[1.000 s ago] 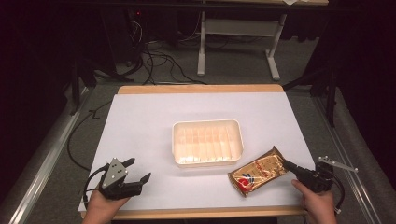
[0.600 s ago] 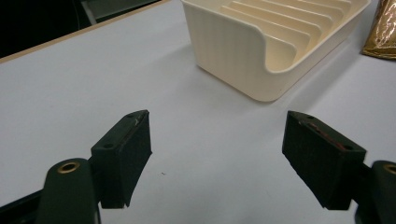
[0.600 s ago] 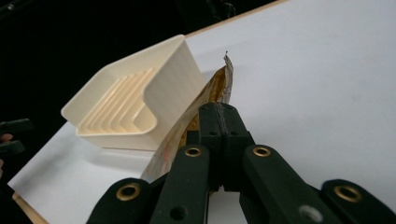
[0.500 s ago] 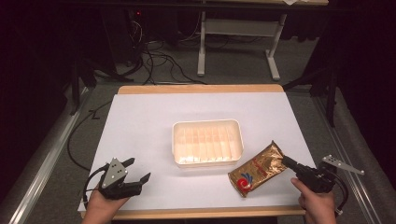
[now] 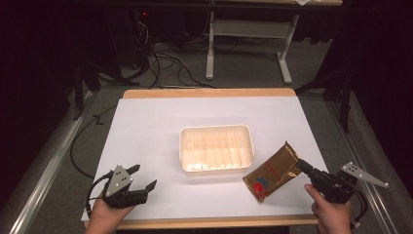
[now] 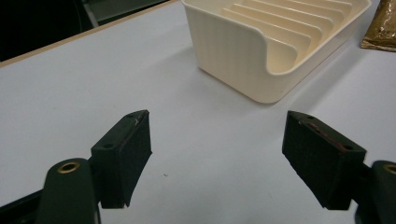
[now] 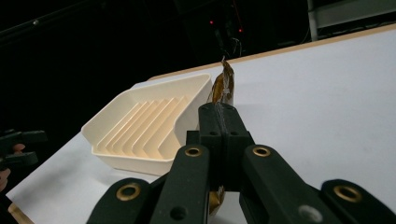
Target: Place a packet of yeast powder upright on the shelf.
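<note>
One gold packet [image 5: 272, 171] is pinched in your right tool [image 5: 301, 166] and has lifted off the surface [image 5: 146, 126], at four o'clock from the tray [image 5: 216, 149]. Your left tool [image 5: 141, 178] waits, spread apart.

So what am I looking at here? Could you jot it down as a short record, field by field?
Setting: white table top with a wooden edge, dark room behind
Middle of table: cream plastic tray with ribbed floor, nothing in it
Held thing: shiny gold foil packet with a red mark, right of the tray, tilted
Right gripper: jaws shut on the packet's edge, in a person's hand
Left gripper: jaws open, nothing between them, low over the table's near left corner
</note>
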Motion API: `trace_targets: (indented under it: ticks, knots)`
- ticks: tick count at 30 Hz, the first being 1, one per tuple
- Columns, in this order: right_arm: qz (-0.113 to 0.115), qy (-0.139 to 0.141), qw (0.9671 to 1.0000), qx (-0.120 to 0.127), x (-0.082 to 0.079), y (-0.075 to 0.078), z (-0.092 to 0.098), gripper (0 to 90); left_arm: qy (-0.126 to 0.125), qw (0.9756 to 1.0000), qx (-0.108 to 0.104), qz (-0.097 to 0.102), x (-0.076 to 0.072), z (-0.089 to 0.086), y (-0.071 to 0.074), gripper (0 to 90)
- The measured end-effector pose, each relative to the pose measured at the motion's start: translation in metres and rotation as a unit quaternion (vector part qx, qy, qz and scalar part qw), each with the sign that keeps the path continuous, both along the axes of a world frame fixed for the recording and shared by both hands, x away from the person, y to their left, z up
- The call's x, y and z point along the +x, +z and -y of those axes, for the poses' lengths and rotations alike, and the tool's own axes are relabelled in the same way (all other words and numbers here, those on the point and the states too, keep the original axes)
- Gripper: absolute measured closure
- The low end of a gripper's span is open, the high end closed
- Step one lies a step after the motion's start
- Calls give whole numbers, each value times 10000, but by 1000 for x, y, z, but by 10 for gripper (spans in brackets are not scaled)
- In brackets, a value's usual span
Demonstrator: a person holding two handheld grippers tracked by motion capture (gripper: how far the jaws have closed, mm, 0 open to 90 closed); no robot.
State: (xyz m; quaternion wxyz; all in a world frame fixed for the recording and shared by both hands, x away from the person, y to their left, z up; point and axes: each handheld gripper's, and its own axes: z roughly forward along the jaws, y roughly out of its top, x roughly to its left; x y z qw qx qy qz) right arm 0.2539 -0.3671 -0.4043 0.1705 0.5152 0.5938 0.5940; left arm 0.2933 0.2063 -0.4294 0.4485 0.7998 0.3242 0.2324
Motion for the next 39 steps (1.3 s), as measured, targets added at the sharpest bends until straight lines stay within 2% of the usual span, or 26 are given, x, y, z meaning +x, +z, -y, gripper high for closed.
trace_targets:
  ticks: [19, 27, 34, 39]
  knots:
    - [293, -185, 9994, 57, -7, 11, 5, 900, -4, 10000, 14, 6, 0, 0, 0, 242]
    - [480, -242, 9986, -7, -9, 17, 5, 900, 4, 10000, 15, 13, 0, 0, -1, 242]
    - [676, -245, 9971, -238, -8, 26, -2, 900, 15, 10000, 11, 19, 0, 0, -1, 242]
    - [736, -269, 9966, -244, -7, 30, -5, 900, 32, 10000, 0, 28, 0, -1, -1, 242]
